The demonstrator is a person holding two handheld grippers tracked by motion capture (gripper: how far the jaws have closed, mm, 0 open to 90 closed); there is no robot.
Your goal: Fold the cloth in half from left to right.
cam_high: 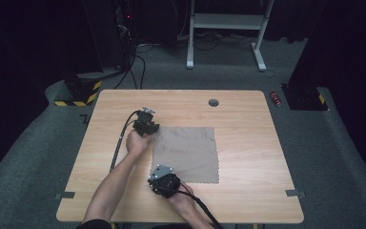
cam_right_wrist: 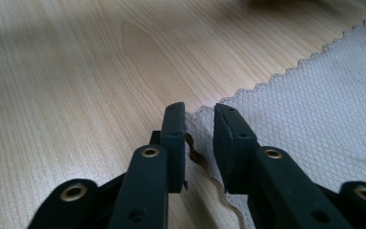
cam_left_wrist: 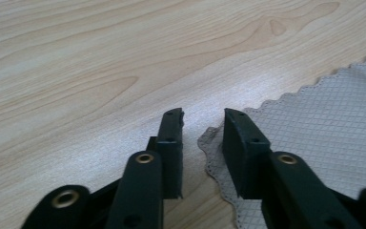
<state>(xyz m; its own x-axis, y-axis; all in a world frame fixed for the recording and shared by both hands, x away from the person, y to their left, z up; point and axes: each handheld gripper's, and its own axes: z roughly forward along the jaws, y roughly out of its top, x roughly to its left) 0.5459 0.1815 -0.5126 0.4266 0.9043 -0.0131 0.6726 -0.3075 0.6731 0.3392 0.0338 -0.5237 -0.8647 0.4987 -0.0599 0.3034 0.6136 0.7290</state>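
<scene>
A grey square cloth point(cam_high: 186, 152) with a zigzag edge lies flat in the middle of the wooden table point(cam_high: 248, 119). My left gripper point(cam_high: 151, 130) sits at the cloth's far left corner. In the left gripper view its jaws point(cam_left_wrist: 202, 119) stand apart, and the corner of the cloth point(cam_left_wrist: 314, 124) lies in the gap between them, untouched by the pads. My right gripper point(cam_high: 156, 175) is at the cloth's near left corner. Its jaws point(cam_right_wrist: 200, 112) leave a narrower gap, and the slightly raised corner of the cloth point(cam_right_wrist: 314, 95) reaches into it.
A round cable hole point(cam_high: 213, 102) sits near the table's far edge. Tape strips point(cam_high: 295, 193) mark the near corners. On the floor beyond stand a white desk frame point(cam_high: 226, 21), a yellow-black striped base point(cam_high: 78, 93) and a red can point(cam_high: 276, 98).
</scene>
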